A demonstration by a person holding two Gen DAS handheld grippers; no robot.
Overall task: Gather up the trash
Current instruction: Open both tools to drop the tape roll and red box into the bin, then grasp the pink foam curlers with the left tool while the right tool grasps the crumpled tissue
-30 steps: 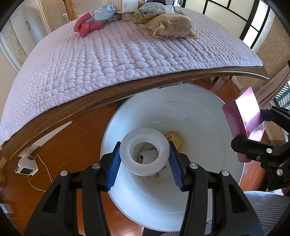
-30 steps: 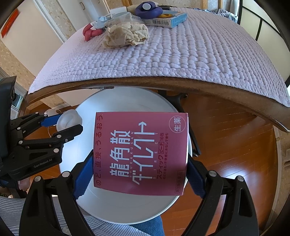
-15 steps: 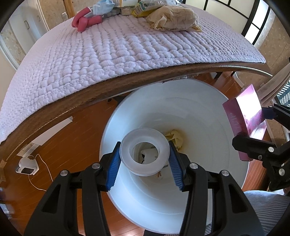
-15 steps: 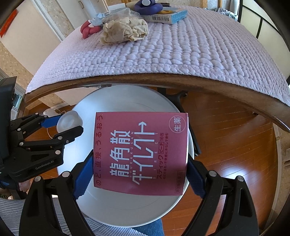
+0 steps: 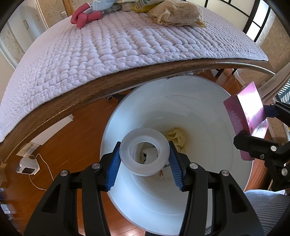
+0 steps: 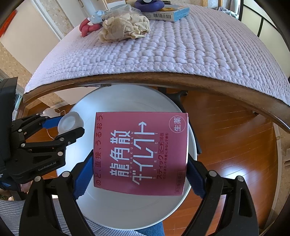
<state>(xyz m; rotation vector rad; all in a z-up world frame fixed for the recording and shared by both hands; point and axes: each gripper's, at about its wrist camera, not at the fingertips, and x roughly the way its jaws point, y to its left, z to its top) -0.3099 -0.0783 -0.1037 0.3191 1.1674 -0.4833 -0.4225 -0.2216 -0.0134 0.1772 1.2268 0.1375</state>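
Note:
My left gripper point(image 5: 145, 159) is shut on a white plastic tape ring point(image 5: 144, 156) and holds it over the open white trash bin point(image 5: 199, 127); the ring also shows in the right wrist view point(image 6: 69, 123). Crumpled yellowish trash point(image 5: 176, 138) lies at the bin's bottom. My right gripper point(image 6: 139, 174) is shut on a flat magenta medicine box point(image 6: 140, 154) with Japanese print, held above the bin point(image 6: 126, 208). The box shows at the bin's right rim in the left wrist view point(image 5: 248, 119).
The bin stands on a wooden floor point(image 5: 72, 138) under the edge of a table with a quilted lilac cover point(image 5: 101, 49). At the table's far end lie a crumpled beige bag point(image 5: 177, 12), a pink object point(image 5: 83, 18) and a blue box point(image 6: 170, 13).
Both grippers have drawn slightly back from the table over the bin. Their holds on the ring and the box are unchanged.

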